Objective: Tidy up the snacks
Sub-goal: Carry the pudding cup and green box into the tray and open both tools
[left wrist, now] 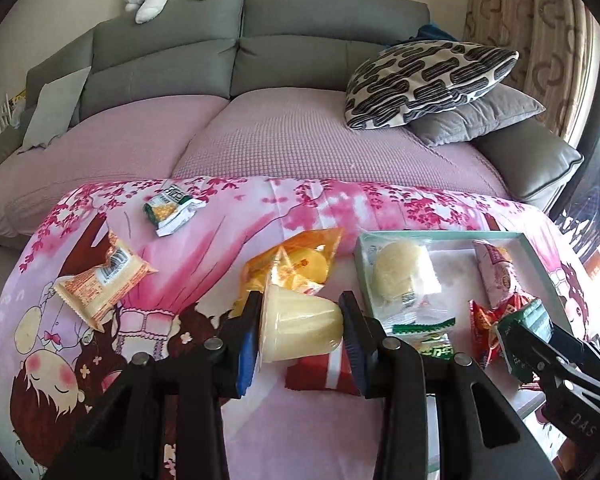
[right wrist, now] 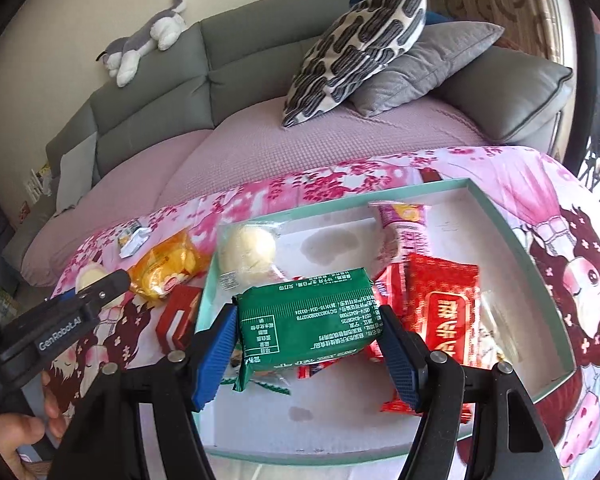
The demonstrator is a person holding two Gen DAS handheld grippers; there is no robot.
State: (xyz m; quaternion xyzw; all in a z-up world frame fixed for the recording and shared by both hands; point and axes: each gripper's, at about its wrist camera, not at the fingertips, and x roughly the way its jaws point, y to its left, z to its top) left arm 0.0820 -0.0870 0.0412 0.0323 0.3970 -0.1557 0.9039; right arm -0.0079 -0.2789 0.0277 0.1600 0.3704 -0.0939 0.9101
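Two hand-held grippers, centre frame: left hand-held gripper [left wrist: 300,330] pinching jelly cup [left wrist: 300,326], right hand-held gripper [right wrist: 306,330] pinching green packet [right wrist: 312,316] above tray [right wrist: 500,220].

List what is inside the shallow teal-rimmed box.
Inside the shallow teal-rimmed box: a round pale bun in clear wrap, a pink-and-white packet, red foil packets. The green foil packet held by the right hand-held gripper covers more wrappers beneath.

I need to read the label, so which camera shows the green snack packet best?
The right wrist view: the green packet fills the centre between the right gripper fingers, print visible. The left wrist view shows only its end, off to the side.
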